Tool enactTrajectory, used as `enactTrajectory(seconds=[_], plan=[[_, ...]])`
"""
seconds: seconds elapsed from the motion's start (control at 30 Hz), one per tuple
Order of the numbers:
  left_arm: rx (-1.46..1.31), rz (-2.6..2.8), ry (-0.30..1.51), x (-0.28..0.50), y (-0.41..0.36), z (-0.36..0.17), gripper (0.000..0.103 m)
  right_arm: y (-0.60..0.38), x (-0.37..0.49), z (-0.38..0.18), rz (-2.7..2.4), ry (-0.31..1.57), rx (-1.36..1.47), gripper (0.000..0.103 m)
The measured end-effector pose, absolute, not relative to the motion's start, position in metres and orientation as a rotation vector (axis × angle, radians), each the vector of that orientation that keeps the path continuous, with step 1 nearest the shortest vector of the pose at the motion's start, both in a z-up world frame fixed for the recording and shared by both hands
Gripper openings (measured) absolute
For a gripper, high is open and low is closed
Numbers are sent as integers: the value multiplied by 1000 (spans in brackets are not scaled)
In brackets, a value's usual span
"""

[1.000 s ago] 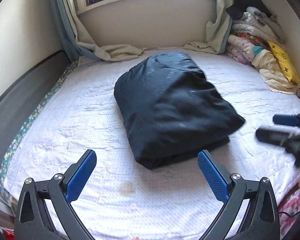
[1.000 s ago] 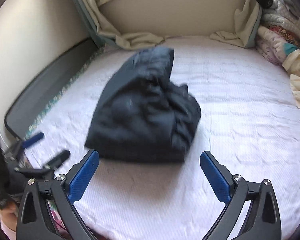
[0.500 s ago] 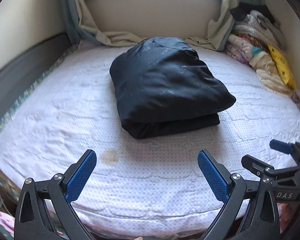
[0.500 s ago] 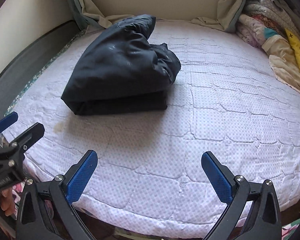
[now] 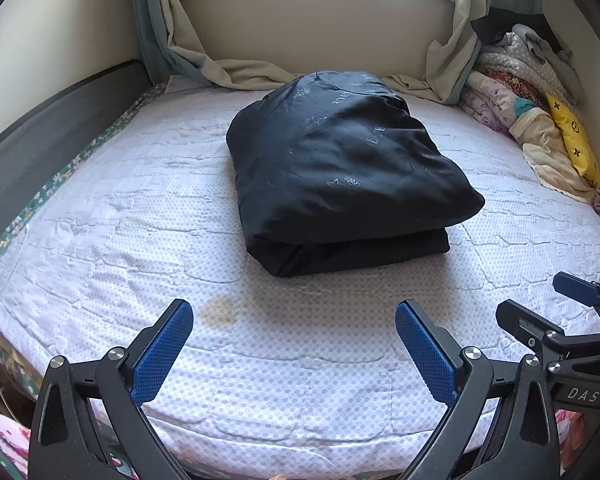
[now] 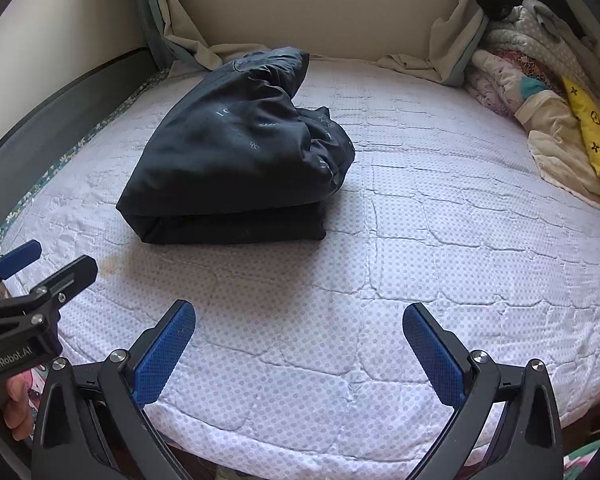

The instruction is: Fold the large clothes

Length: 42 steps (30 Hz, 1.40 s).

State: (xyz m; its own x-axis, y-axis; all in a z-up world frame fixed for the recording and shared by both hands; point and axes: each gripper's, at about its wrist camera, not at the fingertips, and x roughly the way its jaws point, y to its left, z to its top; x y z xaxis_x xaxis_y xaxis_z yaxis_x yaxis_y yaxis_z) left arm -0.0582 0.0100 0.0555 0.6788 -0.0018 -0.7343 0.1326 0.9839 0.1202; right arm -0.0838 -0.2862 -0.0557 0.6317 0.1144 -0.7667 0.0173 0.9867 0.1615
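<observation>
A dark navy padded garment (image 5: 340, 172) lies folded into a thick bundle in the middle of the bed; the right wrist view shows the same garment (image 6: 236, 160) left of centre. My left gripper (image 5: 294, 344) hangs open over the bed's near edge, well short of the bundle, nothing between its blue pads. My right gripper (image 6: 300, 348) is open too, held back at the near edge and to the right of the garment. Each gripper shows in the other's view: the right gripper (image 5: 540, 304) at far right, the left gripper (image 6: 48, 264) at far left, held by a hand (image 6: 18, 404).
The bed's white dotted quilted cover (image 5: 112, 216) carries a small yellowish stain (image 5: 219, 312). A heap of folded bedding and a yellow pillow (image 5: 572, 140) fills the far right corner. Curtains (image 5: 236, 72) drape onto the bed below the window wall. A dark headboard (image 5: 48, 128) runs along the left.
Both grippers have pulled back from the folded garment toward the near edge of the bed, staying open. The garment has settled and lies still.
</observation>
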Motion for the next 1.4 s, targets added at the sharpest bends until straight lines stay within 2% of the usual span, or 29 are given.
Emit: enactTrajectory(seconds=[1.4], plan=[[174,-67,812,-60,15,59,102,-289,-86,-56,62,879,172,103]])
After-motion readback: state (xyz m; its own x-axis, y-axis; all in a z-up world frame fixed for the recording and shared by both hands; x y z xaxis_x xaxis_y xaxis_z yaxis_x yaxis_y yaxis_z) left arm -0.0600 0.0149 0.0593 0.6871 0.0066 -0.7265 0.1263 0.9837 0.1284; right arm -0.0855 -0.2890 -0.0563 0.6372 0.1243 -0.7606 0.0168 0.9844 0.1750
